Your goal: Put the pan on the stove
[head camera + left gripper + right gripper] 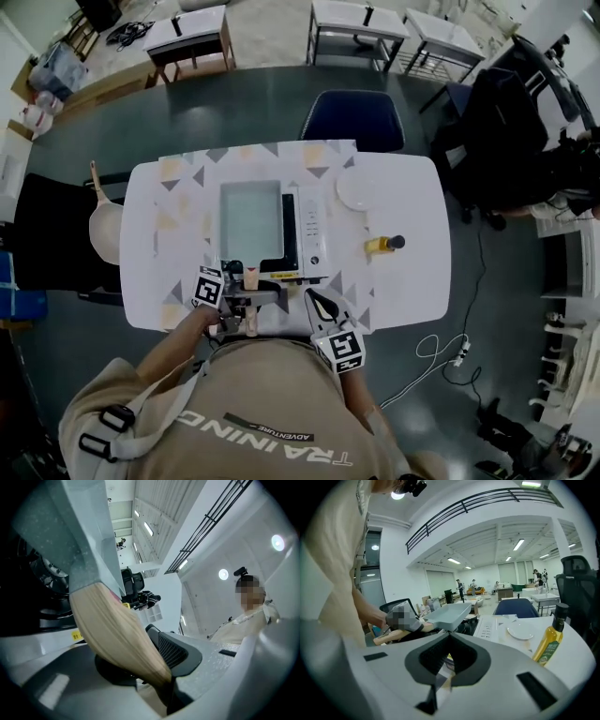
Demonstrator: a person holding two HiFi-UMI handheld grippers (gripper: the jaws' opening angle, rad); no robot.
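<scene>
A square grey pan with a wooden handle is over the left part of the white stove on the table. My left gripper is shut on that handle at the table's near edge. In the left gripper view the wooden handle runs between the jaws up to the grey pan. In the right gripper view the pan looks raised a little above the stove. My right gripper sits shut and empty just right of the handle, seen also as the right gripper.
A white plate lies at the back right of the white table. A yellow oil bottle with a dark cap stands right of the stove. A blue chair is behind the table. A black chair stands at the left.
</scene>
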